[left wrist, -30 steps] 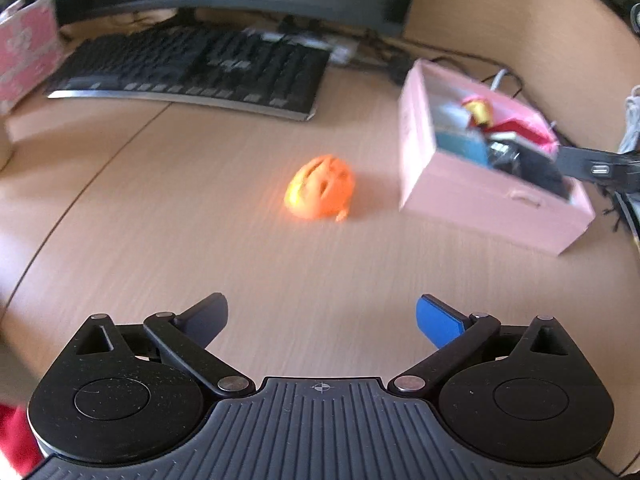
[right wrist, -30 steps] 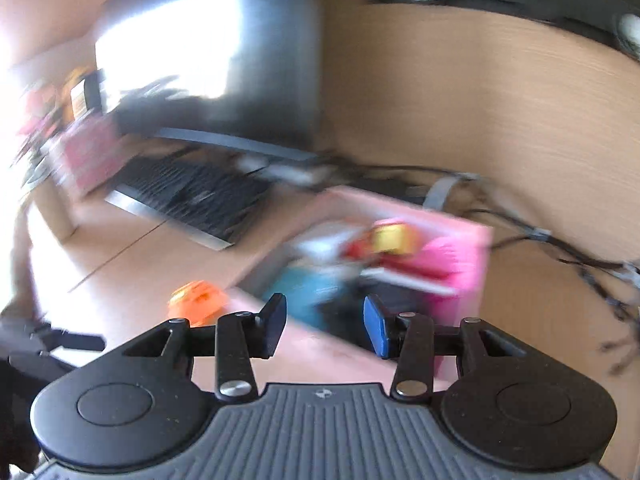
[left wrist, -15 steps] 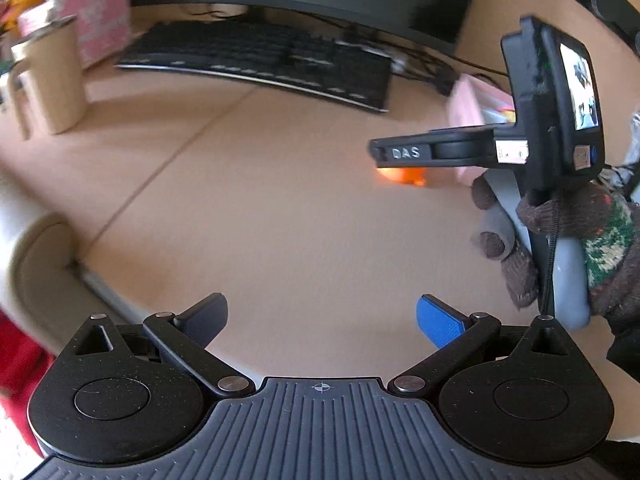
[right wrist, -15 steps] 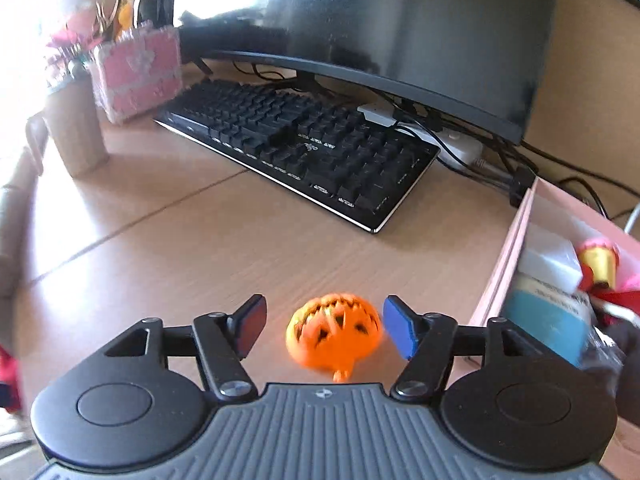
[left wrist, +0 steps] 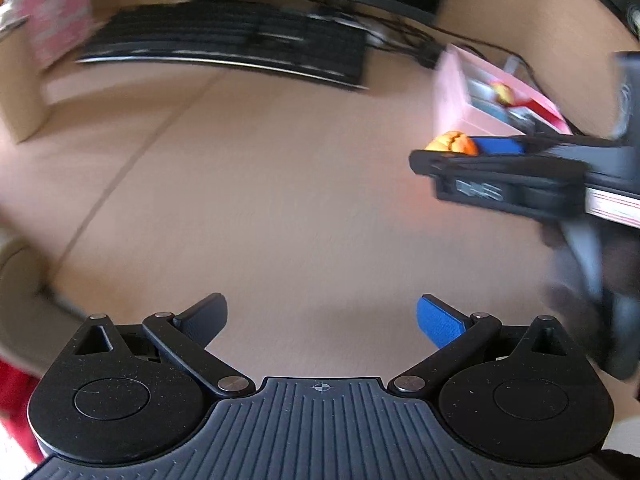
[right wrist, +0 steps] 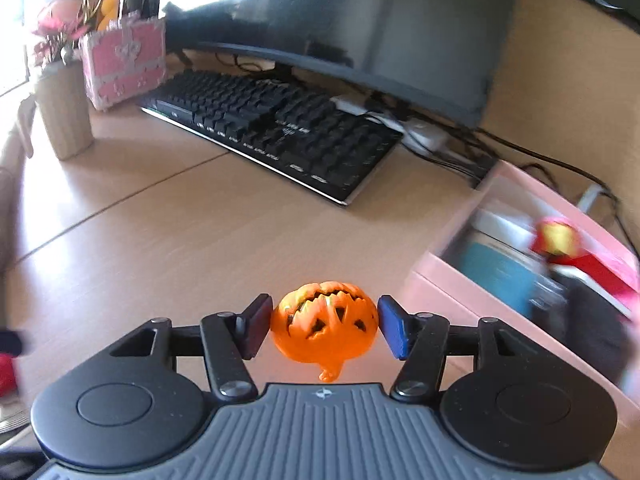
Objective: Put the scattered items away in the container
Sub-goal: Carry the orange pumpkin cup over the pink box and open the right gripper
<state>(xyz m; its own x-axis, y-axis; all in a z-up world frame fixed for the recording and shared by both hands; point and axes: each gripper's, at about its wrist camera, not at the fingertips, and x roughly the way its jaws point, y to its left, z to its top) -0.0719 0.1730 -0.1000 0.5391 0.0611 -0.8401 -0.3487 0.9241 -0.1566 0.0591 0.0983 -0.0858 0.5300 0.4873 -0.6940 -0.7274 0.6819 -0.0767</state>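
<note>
Your desk (right wrist: 168, 240) carries one curved monitor (right wrist: 360, 28) at twelve o'clock, one black keyboard (right wrist: 276, 124) just in front of it, one pink container (right wrist: 480, 280) at three o'clock, one smaller pink patterned box (right wrist: 124, 64) at ten o'clock with one beige cup (right wrist: 64, 112) beside it, and one orange pumpkin (right wrist: 324, 326). The container already holds several items, among them a blue one and a red-and-yellow one, though blur keeps you from counting them. The pumpkin sits at six o'clock in the right wrist view, carved face toward the camera, just beside the container's near wall. Your right gripper (right wrist: 324, 326) points forward and down at the desk with one finger on either side of the pumpkin; its jaws have just been closing in, and both pads now look to be touching the pumpkin's flanks, so it reads as clamped on it. From the left wrist view you see that same gripper side-on at three o'clock, the pumpkin (left wrist: 452, 145) peeking out at its tip. Your left gripper (left wrist: 322, 316) tilts down over bare desk at six o'clock, fingers spread wide with nothing between them.
</note>
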